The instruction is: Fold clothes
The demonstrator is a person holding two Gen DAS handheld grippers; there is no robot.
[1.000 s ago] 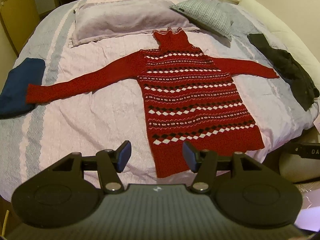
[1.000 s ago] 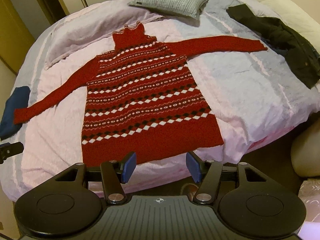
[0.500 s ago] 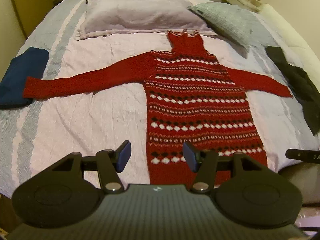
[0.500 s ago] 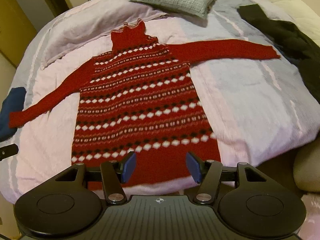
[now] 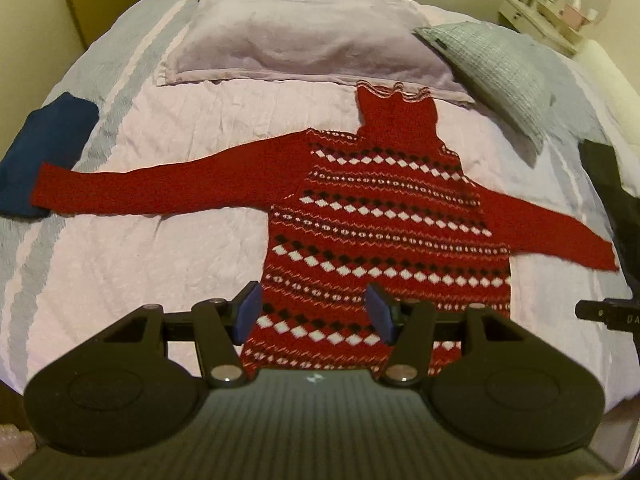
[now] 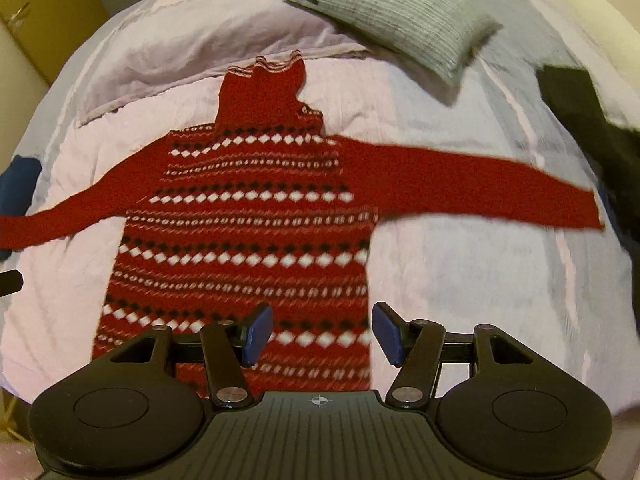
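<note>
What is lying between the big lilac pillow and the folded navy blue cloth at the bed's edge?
Nothing: in the left wrist view only bare striped bedsheet lies between the lilac pillow and the folded navy cloth.

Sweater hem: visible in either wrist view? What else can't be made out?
- Sweater hem: hidden behind the gripper bodies, both views.
- Left sleeve cuff: cut by right wrist frame edge.
- Black garment: cut by the edge, type unclear.
- Right wrist view: motion-blurred.

A bed (image 5: 120,264) with pale pink bedding carries a lilac pillow (image 5: 296,40) and a grey cushion (image 5: 500,68), beside yellow wardrobe doors (image 6: 44,12) and a white shelf unit (image 5: 548,12).
</note>
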